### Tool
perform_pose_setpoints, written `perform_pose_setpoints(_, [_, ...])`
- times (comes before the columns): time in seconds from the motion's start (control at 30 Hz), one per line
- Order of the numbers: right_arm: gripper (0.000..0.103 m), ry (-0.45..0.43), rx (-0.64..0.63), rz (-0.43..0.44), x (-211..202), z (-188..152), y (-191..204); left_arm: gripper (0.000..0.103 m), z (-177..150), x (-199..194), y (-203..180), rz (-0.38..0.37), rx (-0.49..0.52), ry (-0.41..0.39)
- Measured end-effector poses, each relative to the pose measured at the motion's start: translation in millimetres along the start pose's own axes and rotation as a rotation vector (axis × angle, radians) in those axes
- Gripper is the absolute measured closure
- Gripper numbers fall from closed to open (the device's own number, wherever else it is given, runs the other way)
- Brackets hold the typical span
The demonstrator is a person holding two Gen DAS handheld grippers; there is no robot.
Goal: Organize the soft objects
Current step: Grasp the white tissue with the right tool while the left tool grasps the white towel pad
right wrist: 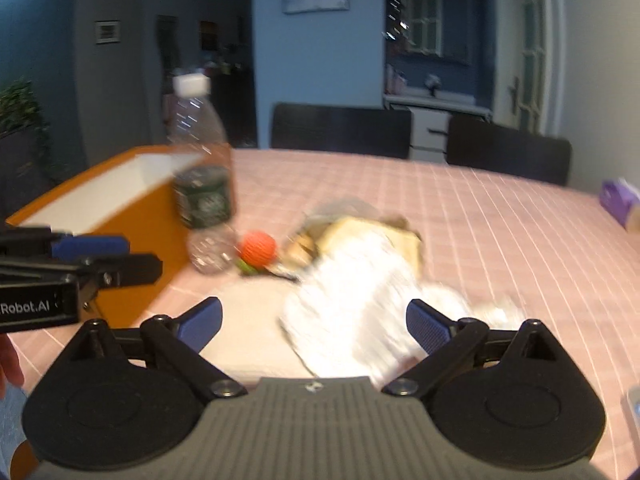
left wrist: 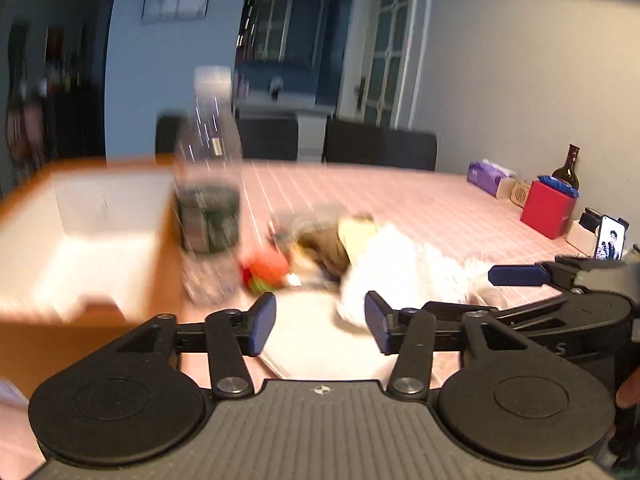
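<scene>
Spreading wide and gripping nothing, the left hand-held gripper [left wrist: 320, 322] and right hand-held gripper [right wrist: 314, 330] are facing the fluffy white plush toy [right wrist: 352, 300] lying just ahead on the worktop; the tall clear plastic bottle [right wrist: 202, 172], ahead-left beside the orange box [right wrist: 136, 216], is risking a knock.

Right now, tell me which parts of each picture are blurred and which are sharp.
Left wrist view: the bottle, orange box and white fluffy thing are smeared by motion; the red box and wine bottle stay fairly crisp. Right wrist view: the white fluffy thing is smeared worst, the orange ball soft, the chairs clearer.
</scene>
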State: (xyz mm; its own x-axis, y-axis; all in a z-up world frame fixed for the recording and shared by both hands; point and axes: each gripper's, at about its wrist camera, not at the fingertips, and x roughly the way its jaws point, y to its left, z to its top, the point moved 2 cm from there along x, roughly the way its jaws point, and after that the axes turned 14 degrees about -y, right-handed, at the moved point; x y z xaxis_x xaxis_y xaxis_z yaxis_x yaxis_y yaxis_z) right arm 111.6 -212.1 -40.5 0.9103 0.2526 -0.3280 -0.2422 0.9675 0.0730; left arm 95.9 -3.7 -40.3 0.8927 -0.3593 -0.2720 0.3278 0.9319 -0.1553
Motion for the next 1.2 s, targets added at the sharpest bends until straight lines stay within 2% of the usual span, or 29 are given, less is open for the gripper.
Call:
perform_pose_setpoints(0.13, [0.011,0.022,0.032,-0.01,9,-11,-13,0.026,-24,21,8,0.034,-0.139,0.095])
perform_pose_setpoints(0.23, [0.011,-0.012,-0.034,-0.032,20,-11,-19,0.024,-35,35,13,0.096,-0.165,0.133])
perform_pose_setpoints(0.33, [0.01,-0.029,-0.118,-0.048,40,-11,-19,0.024,-42,48,15,0.112,-0.18,0.169])
perform_pose_setpoints(0.47, [0.01,-0.042,-0.155,-0.042,61,-10,-21,0.024,-51,61,9,0.144,-0.155,0.194])
perform_pose_setpoints(0.57, [0.008,-0.031,-0.164,-0.032,74,-9,-17,0.024,-50,61,5,0.133,-0.125,0.195])
perform_pose_setpoints(0.73, [0.004,0.017,-0.168,0.019,91,-11,-3,0.024,-49,66,-2,0.13,-0.093,0.201])
perform_pose_setpoints(0.87, [0.005,0.061,-0.164,0.005,101,-18,-3,0.024,-51,69,-4,0.132,-0.08,0.207])
perform_pose_setpoints(0.9, [0.008,0.075,-0.153,0.001,103,-20,-5,0.024,-51,70,-4,0.133,-0.077,0.21])
perform_pose_setpoints(0.97, [0.034,0.103,-0.134,-0.001,105,-25,-9,0.023,-51,70,-5,0.135,-0.074,0.209])
perform_pose_setpoints(1.0, [0.037,0.111,-0.116,0.008,104,-26,-11,0.022,-51,71,-5,0.136,-0.076,0.211])
perform_pose_setpoints(1.07, [0.058,0.11,-0.078,0.03,98,-25,-13,0.019,-51,73,-4,0.141,-0.076,0.215])
perform_pose_setpoints(1.1, [0.059,0.108,-0.079,0.028,93,-23,-12,0.017,-51,73,-4,0.144,-0.072,0.218])
perform_pose_setpoints(1.17, [0.075,0.097,-0.105,0.008,81,-18,-10,0.017,-53,74,-4,0.142,-0.069,0.225])
perform_pose_setpoints(1.2, [0.076,0.089,-0.106,0.01,72,-15,-10,0.016,-53,74,-4,0.139,-0.065,0.226])
